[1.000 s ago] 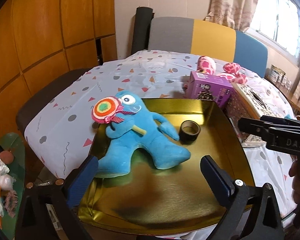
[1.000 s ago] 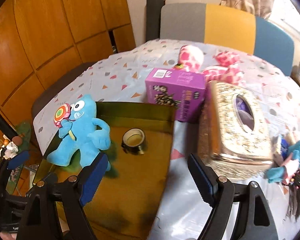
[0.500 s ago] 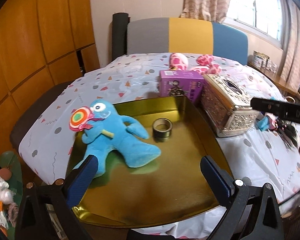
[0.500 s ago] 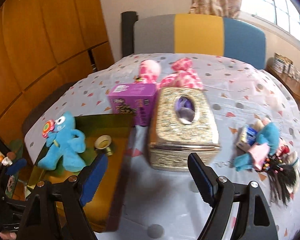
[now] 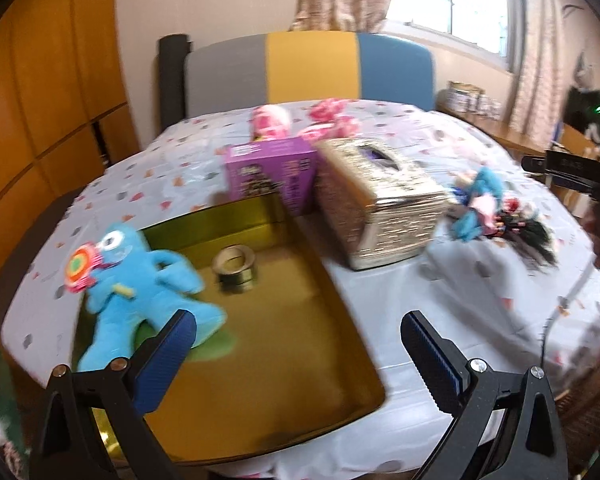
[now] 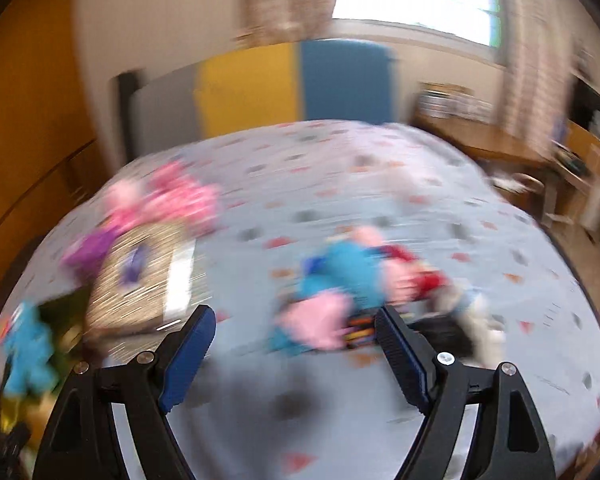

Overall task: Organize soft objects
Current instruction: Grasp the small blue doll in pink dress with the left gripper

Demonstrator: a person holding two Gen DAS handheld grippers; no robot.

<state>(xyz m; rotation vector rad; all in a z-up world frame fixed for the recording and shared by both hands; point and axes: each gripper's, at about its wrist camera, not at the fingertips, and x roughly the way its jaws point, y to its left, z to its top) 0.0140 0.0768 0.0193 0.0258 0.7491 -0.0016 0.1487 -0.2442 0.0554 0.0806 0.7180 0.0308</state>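
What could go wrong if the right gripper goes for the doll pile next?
1. The doll pile is a tangle of soft toys and dark hair; open right gripper may snag several or only hair.
2. The right view is heavily blurred, so aim may be off.
3. The tissue box stands between pile and gold tray; a low carry could clip it.

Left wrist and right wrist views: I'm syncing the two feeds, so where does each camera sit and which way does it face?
Left wrist: on the left gripper, looking down over the gold tray with the blue plush; its open jaws and the right gripper show.
Right wrist: on the right gripper, blurred, facing the doll pile; only its open jaws show.
Shared: tissue box, blue plush, doll pile.
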